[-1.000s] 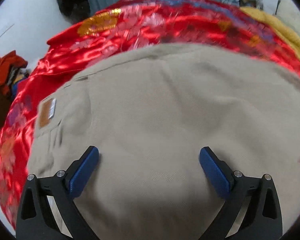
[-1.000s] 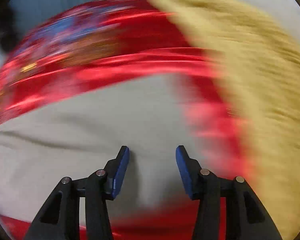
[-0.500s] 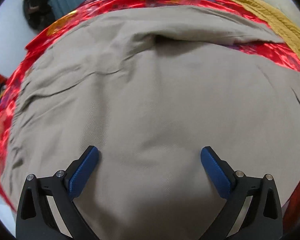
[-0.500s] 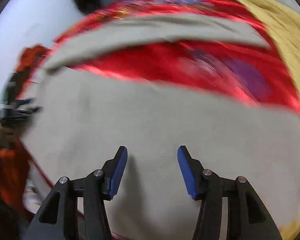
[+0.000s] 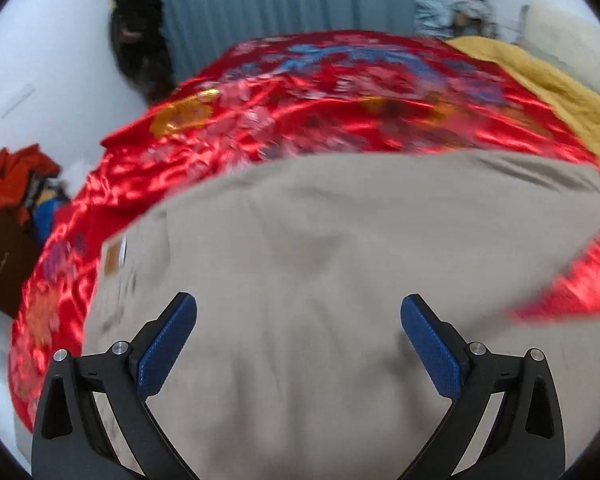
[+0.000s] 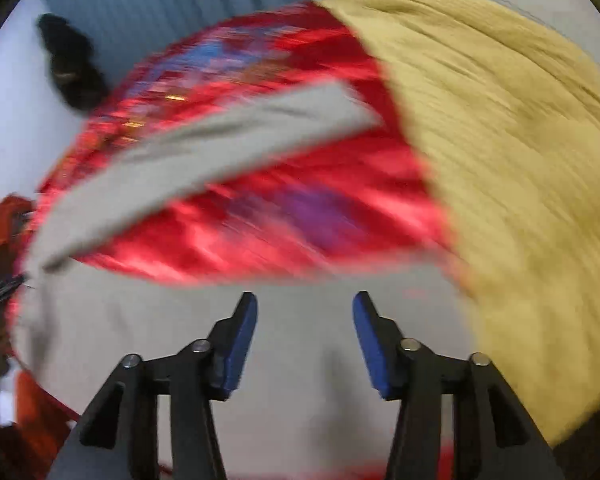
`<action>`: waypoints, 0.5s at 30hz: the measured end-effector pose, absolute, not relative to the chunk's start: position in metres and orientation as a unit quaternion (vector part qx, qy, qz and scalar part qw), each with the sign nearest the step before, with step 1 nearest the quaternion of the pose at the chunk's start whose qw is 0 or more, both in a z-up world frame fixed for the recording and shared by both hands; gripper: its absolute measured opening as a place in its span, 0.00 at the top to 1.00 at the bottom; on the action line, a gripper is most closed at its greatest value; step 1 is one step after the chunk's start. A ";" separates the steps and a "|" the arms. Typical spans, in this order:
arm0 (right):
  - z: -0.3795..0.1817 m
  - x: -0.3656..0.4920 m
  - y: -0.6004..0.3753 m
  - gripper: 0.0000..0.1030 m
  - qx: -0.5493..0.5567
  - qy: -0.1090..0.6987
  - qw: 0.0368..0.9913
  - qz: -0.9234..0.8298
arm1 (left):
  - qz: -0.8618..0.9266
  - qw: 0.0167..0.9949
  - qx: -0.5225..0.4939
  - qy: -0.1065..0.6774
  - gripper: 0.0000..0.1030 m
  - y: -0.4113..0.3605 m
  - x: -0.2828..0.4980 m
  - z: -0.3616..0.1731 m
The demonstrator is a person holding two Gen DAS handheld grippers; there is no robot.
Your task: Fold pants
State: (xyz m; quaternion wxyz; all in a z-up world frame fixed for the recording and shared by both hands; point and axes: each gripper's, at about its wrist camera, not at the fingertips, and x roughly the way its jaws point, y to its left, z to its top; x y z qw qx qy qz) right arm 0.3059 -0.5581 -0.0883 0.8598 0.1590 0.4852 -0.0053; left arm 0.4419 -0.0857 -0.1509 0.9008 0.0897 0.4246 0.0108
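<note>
Left gripper [image 5: 298,312]: jaws wide apart, nothing between them, pointing down at the khaki pants [image 5: 340,280]. Right gripper [image 6: 305,312]: jaws partly apart and opening, nothing between them, above the same fabric. Pants lie spread on a red satin floral bedspread [image 5: 300,112] on the bed, one leg [image 6: 204,148] stretched out separately in the right wrist view. Tan patch label [image 5: 114,258] near the waistband; writing too blurred to read. Mustard blanket [image 6: 500,160] just beside the bedspread on the right.
</note>
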 end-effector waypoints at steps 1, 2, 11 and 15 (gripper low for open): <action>-0.086 0.336 -0.538 0.45 0.173 0.477 0.861 0.027 | 0.028 0.898 0.089 0.431 0.01 -0.083 0.457 -0.162; -0.089 0.350 -0.517 0.45 0.182 0.472 0.861 0.046 | 0.040 0.892 0.084 0.443 0.01 -0.078 0.469 -0.178; -0.178 0.520 -0.486 0.44 0.098 0.537 0.836 0.055 | 0.010 0.891 0.031 0.454 0.00 -0.051 0.468 -0.235; -0.182 0.521 -0.594 0.61 0.122 0.512 0.849 -0.048 | 0.012 0.897 0.033 0.442 0.00 -0.049 0.475 -0.240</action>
